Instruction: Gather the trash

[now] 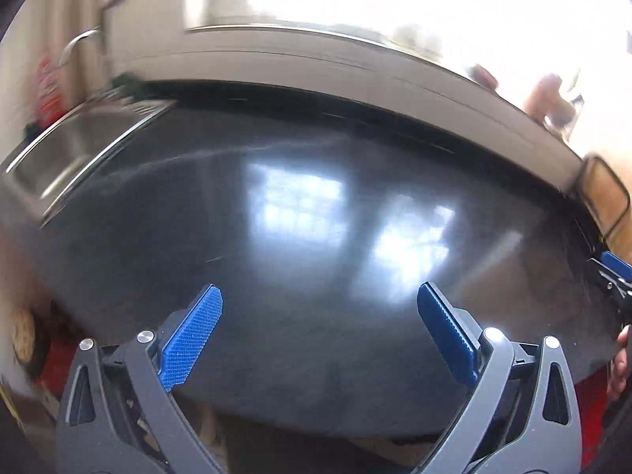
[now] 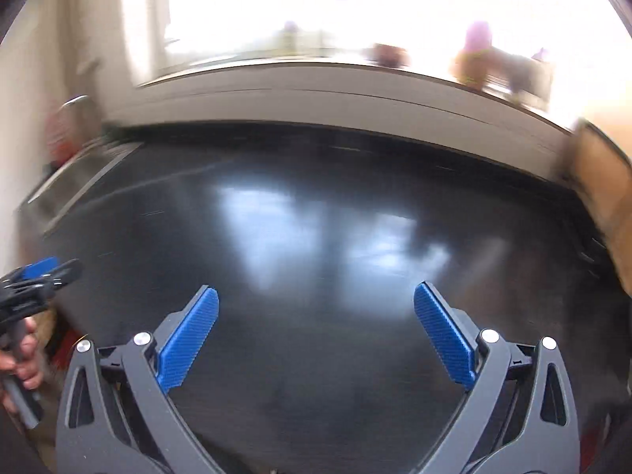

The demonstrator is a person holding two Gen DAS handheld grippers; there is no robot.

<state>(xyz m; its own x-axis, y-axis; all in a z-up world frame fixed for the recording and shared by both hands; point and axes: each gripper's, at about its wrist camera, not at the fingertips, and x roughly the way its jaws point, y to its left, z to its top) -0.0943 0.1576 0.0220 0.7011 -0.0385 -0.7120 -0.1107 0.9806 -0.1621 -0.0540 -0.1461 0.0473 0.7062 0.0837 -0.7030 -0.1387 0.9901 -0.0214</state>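
No trash item is identifiable in either view; both frames are motion-blurred, so small debris can't be ruled in or out.

Left tool: spread wide, nothing between the blue pads. It hangs above the near part of the dark glossy counter. It also shows at the left edge of the right wrist view, gripped by the left hand.

Right tool: also spread wide, nothing between its blue pads, above the same counter, near edge. A sliver of it sits at the right edge of the left wrist view, with fingers just below it.

The two tools are side by side and apart, both pointing toward the back wall.

The counter surface shows two bright window reflections in the middle.

Surroundings:
- Stainless sink is set into the counter at far left, with a curved faucet behind it.
- Red blurred object left of the faucet, can't tell what it is.
- Light sill runs along the back edge under an overexposed window.
- Blurred pots with purple tops on the sill at right.
- Tan object with a dark cord-like outline at the counter's right end, unidentifiable.
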